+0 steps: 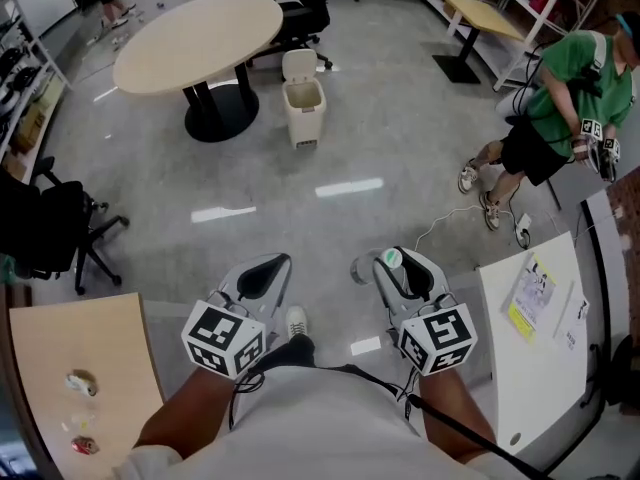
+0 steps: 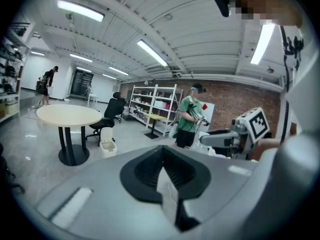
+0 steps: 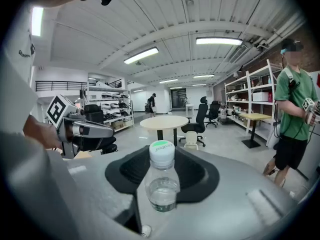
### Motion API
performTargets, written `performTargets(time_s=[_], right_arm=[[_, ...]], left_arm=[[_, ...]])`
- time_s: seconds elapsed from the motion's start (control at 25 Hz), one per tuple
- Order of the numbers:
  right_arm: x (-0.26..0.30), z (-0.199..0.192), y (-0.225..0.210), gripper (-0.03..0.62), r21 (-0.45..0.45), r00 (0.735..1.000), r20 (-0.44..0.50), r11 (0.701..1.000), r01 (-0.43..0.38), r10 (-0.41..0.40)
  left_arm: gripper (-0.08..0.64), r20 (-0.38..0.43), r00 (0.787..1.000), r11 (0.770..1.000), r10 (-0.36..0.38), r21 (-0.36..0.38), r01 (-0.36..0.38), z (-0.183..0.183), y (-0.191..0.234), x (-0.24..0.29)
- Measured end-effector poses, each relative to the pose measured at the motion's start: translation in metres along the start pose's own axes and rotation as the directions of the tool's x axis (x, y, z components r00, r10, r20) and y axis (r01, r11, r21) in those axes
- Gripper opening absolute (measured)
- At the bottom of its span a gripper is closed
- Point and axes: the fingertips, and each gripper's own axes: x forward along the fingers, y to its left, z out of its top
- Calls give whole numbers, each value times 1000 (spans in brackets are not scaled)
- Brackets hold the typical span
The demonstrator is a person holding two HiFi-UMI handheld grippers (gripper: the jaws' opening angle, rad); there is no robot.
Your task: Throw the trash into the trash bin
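My right gripper (image 1: 398, 268) has its jaws clamped on the clear water bottle (image 3: 162, 184), cap up, well short of the trash bin (image 1: 303, 103). My left gripper (image 2: 161, 156) is closed on nothing. The bin's lid stands up. I should bring the bottle right over the bin's mouth before I let go, not toss it from afar.

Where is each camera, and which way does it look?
Head view: on the person's head, looking down at both forearms, left gripper and right gripper.
Left gripper view: on the left gripper, facing the trash bin; own jaws, right gripper show.
Right gripper view: on the right gripper, facing the trash bin too; jaws clamp a bottle.
All share the round table.
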Motion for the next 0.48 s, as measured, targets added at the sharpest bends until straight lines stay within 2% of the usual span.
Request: performTargets(time_s=[0.48], right_arm=[[85, 41, -7, 155, -23, 999, 20, 999, 35, -34]], left_arm=[[8, 21, 1000, 1000, -21, 0, 21, 29, 88, 30]])
